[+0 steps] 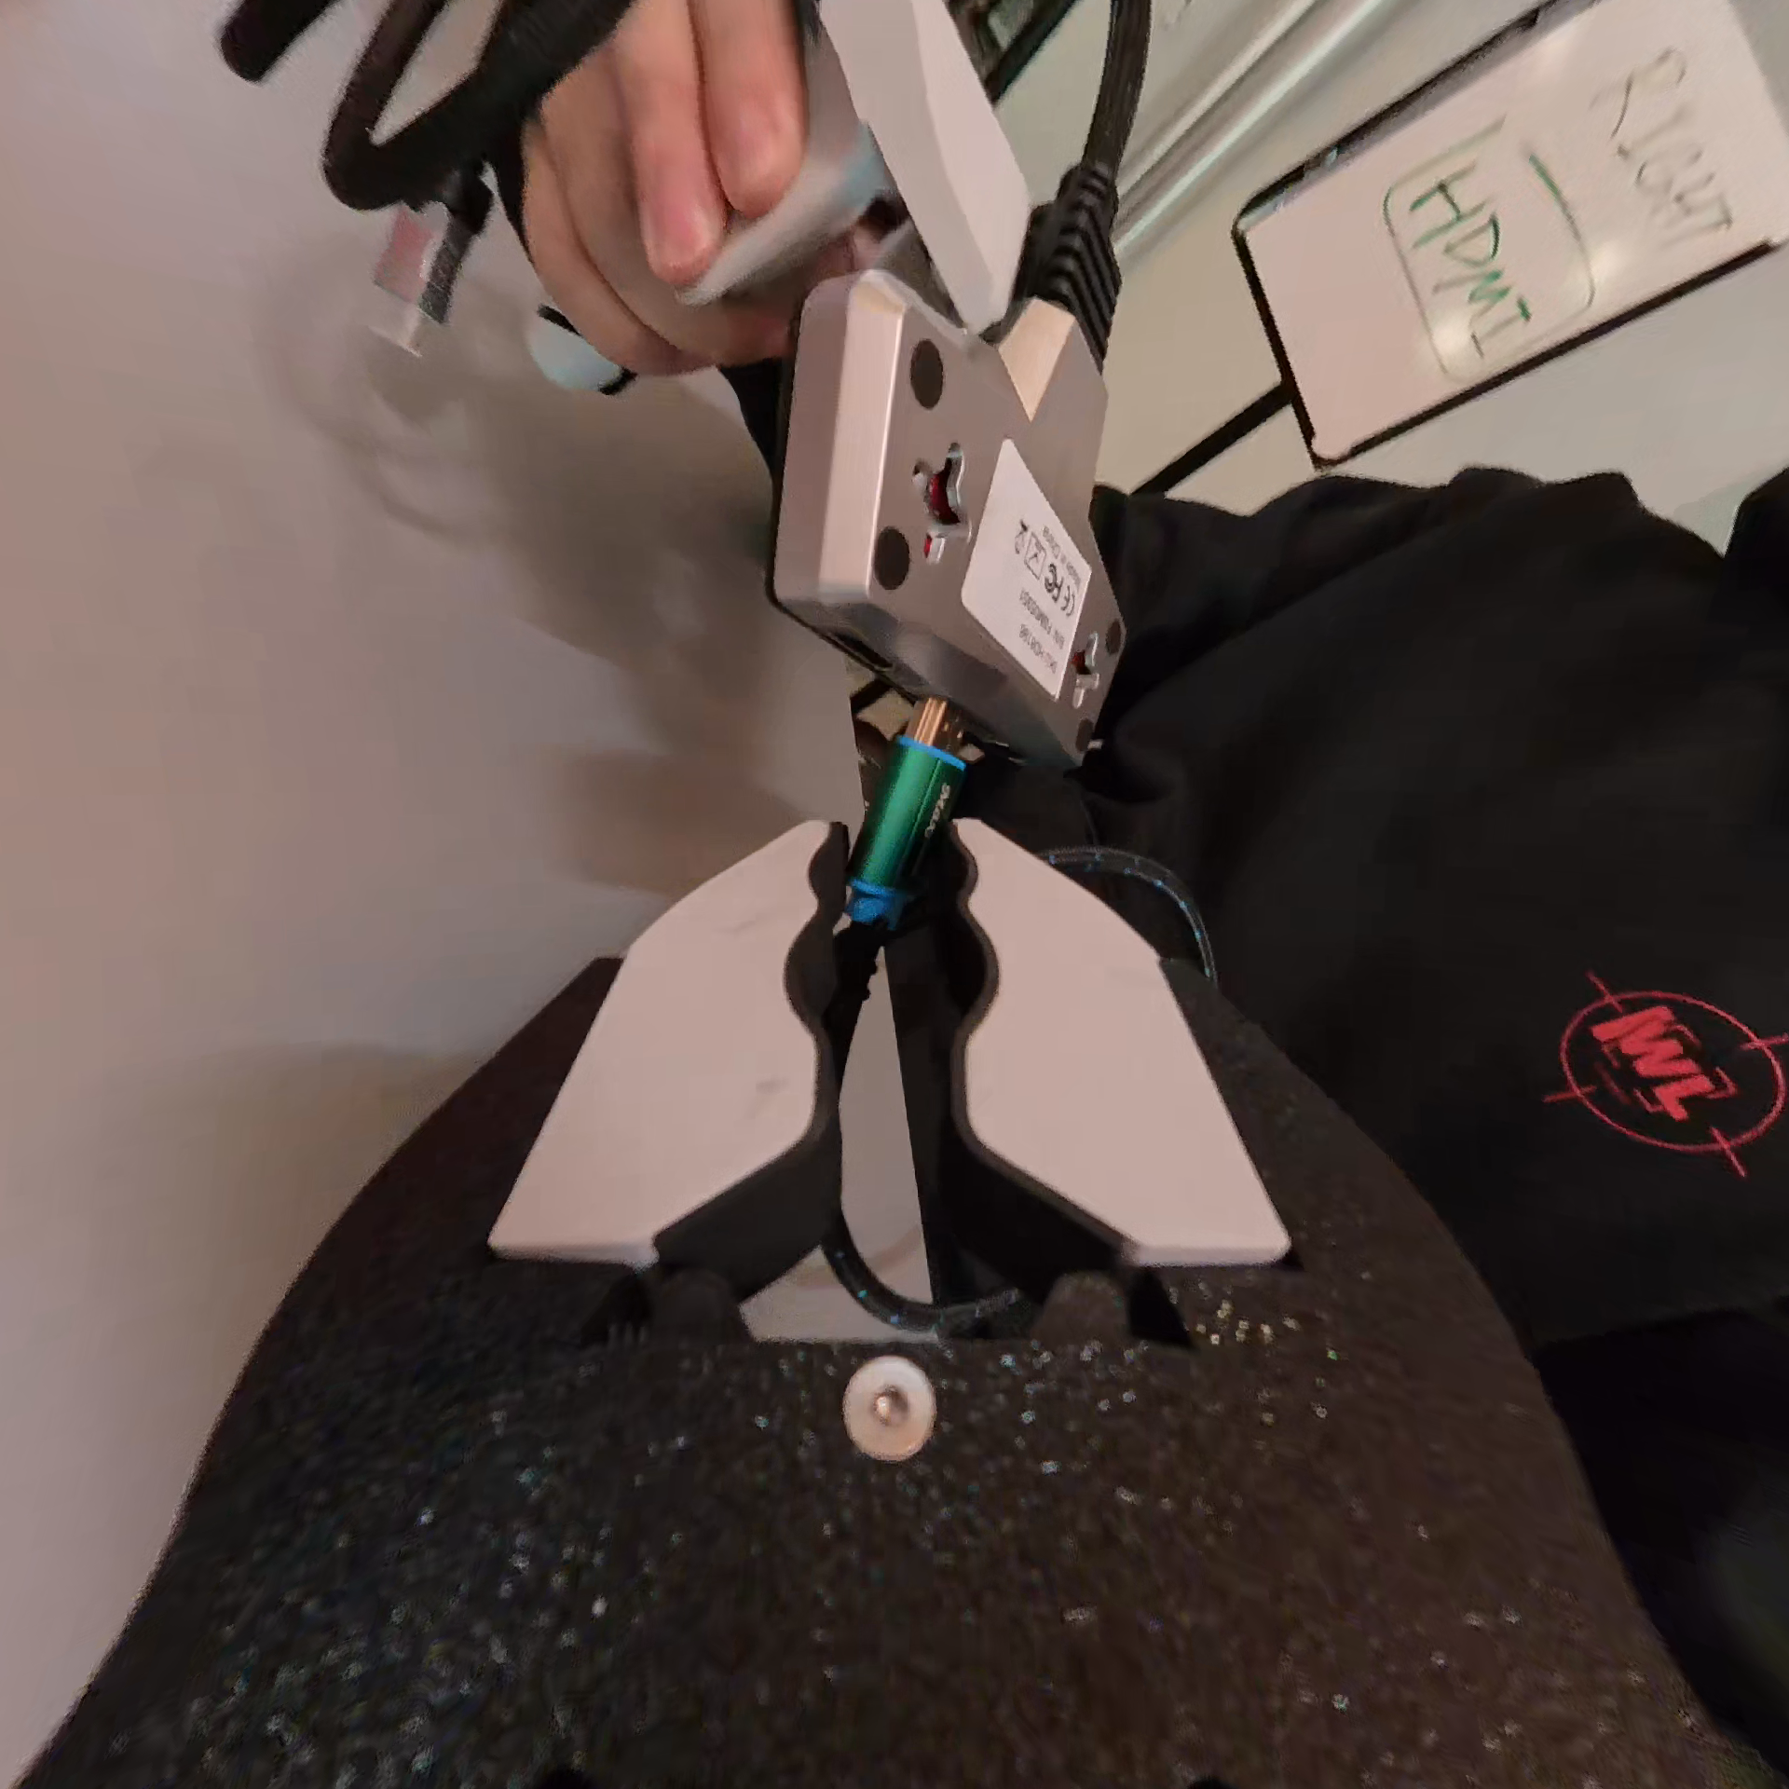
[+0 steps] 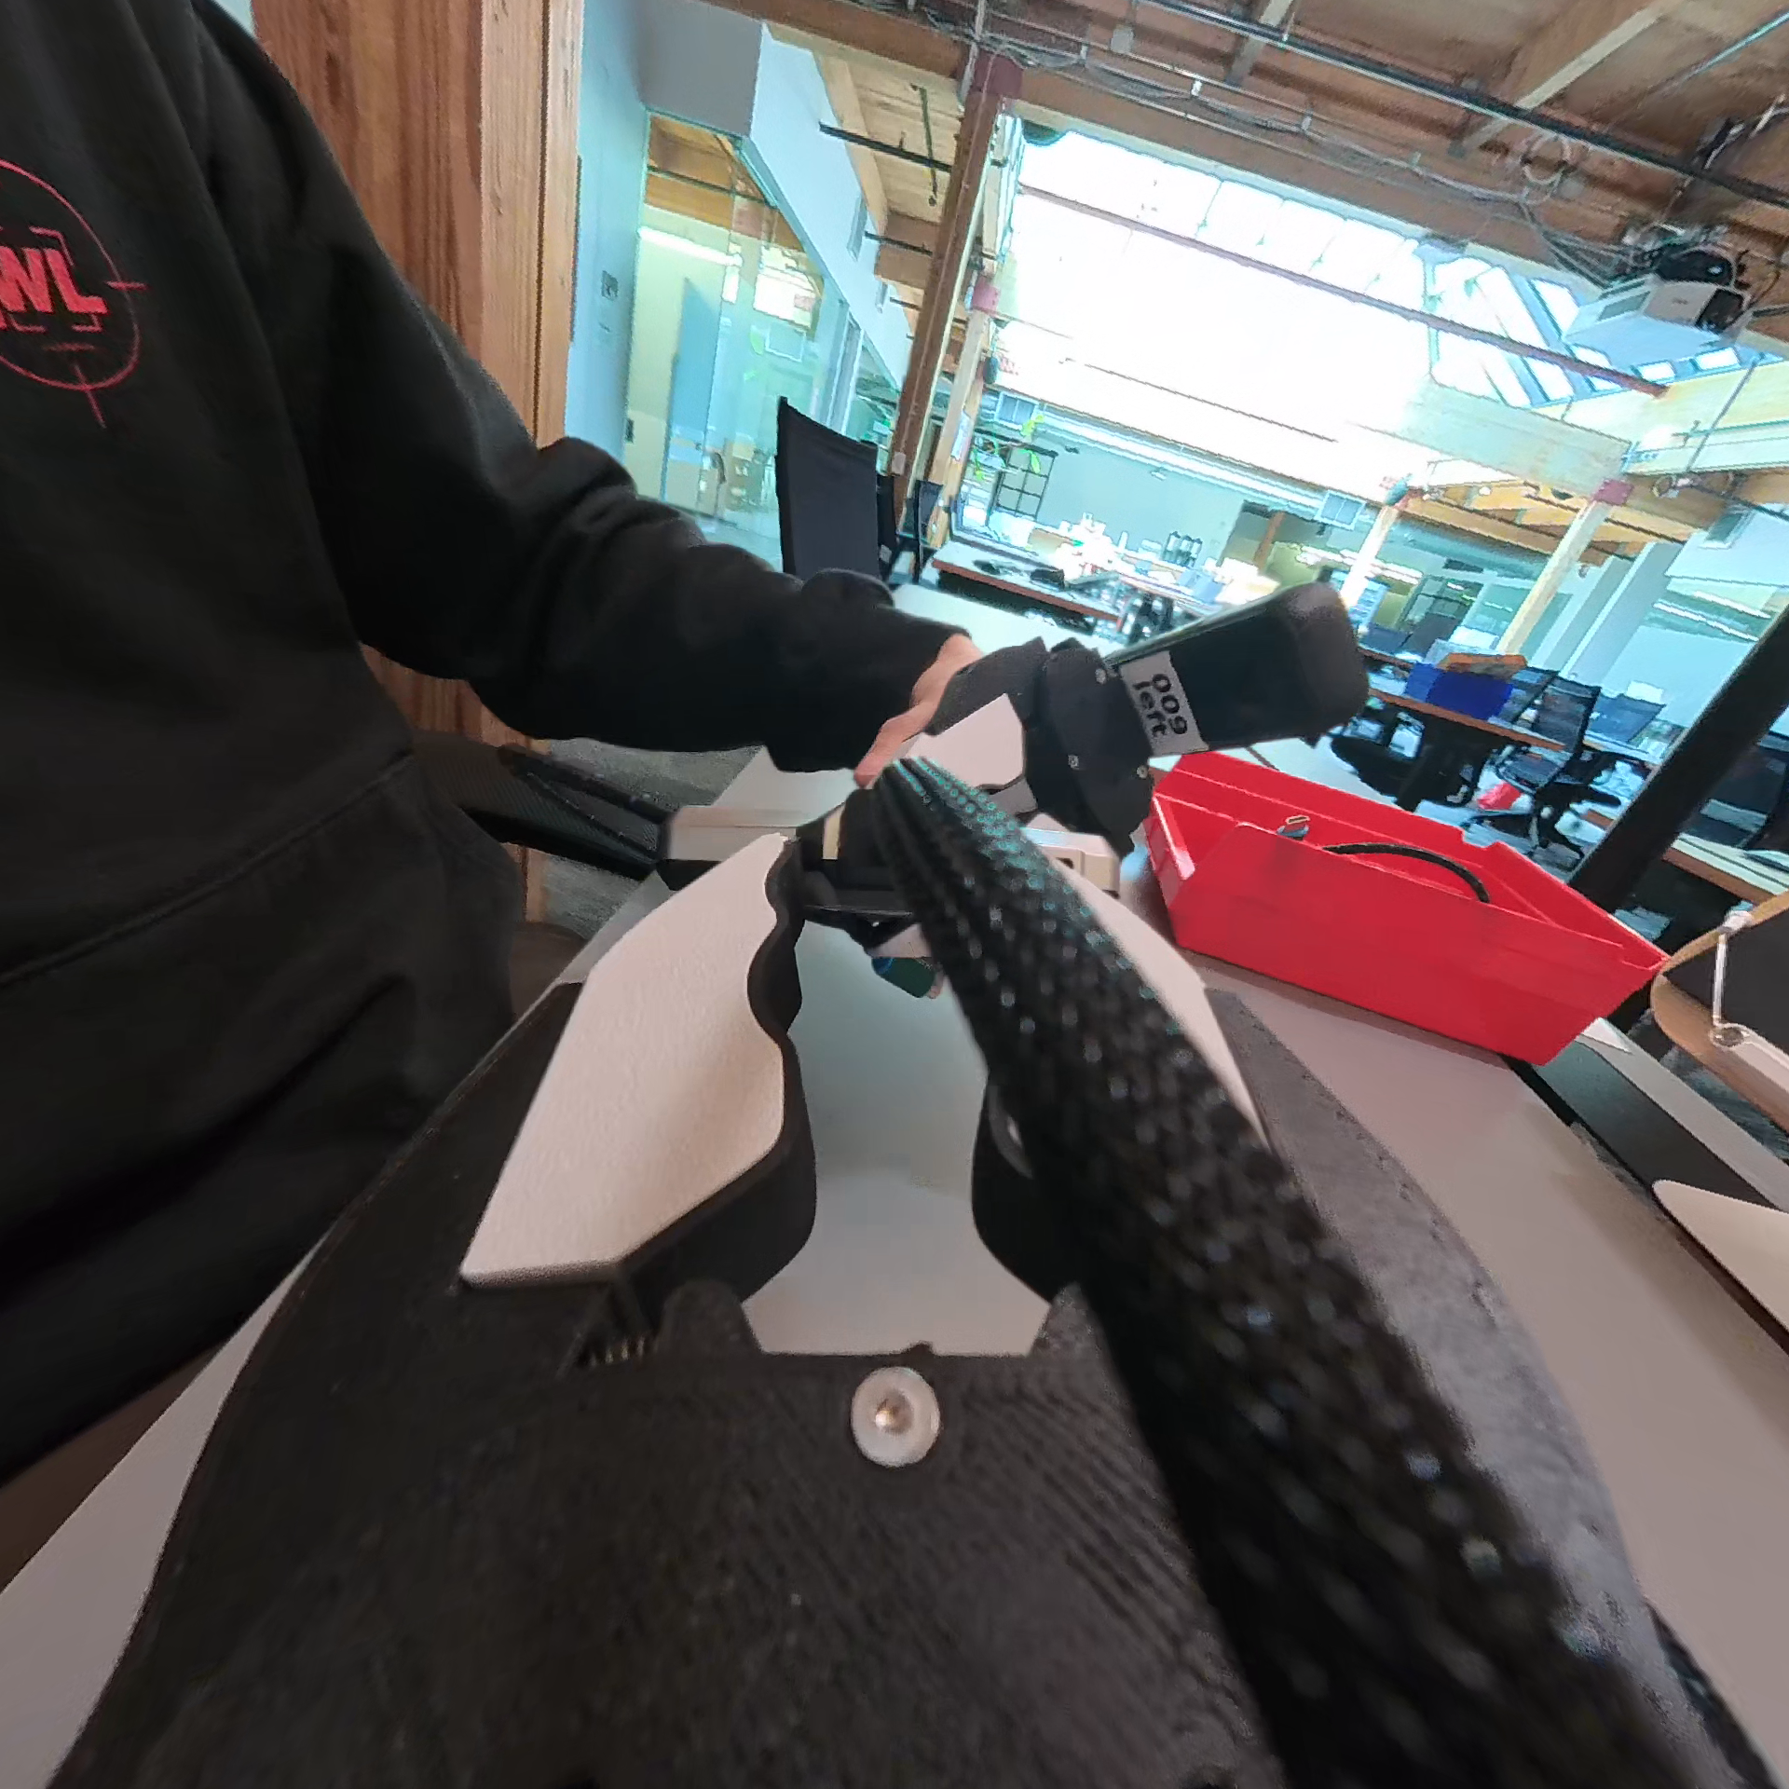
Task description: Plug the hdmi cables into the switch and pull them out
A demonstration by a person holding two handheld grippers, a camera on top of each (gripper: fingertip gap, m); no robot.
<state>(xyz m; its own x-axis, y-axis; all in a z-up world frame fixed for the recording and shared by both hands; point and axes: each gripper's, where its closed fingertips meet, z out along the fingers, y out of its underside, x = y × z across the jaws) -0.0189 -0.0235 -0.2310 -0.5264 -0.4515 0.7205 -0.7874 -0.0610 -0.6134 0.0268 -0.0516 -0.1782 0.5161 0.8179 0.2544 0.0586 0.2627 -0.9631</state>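
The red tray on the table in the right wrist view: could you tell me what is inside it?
Inside the red tray a black cable curves along the bottom, with a small connector near it. The near wall hides the rest of the floor.

Green HDMI plug [image 1: 905, 831] (gold tip) meets the silver switch [image 1: 944, 523], held tilted aloft.

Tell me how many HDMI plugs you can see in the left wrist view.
2. A green plug sits between the left gripper's fingers, its tip at the switch. A silver plug dangles at upper left. Others may be hidden.
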